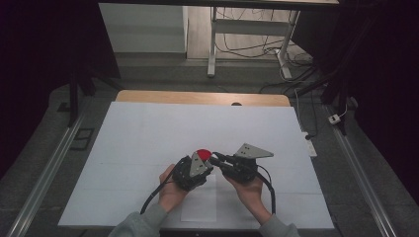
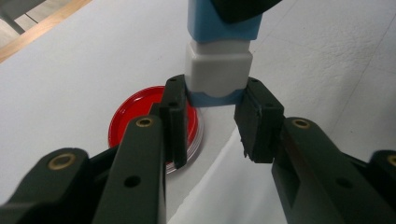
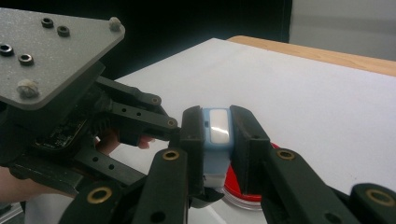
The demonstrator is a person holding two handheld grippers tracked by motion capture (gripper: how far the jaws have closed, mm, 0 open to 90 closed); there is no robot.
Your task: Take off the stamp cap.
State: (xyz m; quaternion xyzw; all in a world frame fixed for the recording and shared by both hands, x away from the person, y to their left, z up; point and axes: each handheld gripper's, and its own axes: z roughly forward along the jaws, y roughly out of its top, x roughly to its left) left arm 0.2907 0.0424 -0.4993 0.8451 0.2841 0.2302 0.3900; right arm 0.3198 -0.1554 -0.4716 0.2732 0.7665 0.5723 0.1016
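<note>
Left gripper [image 2: 212, 100] pinches the lower end of a small blue-and-white block [image 2: 218, 70], possibly a capped container. Right gripper [image 3: 218, 135] clamps the block's other end. Block held just above a red round lid [image 2: 135, 121] on the white table sheet [image 1: 148, 133], near the front.

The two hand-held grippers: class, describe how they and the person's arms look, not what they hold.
Left gripper and right gripper are black, with linked black fingers studded with brass-coloured pins. Each carries a grey three-cornered plate with bolts on top and trails a black cable. The person wears grey sleeves.
</note>
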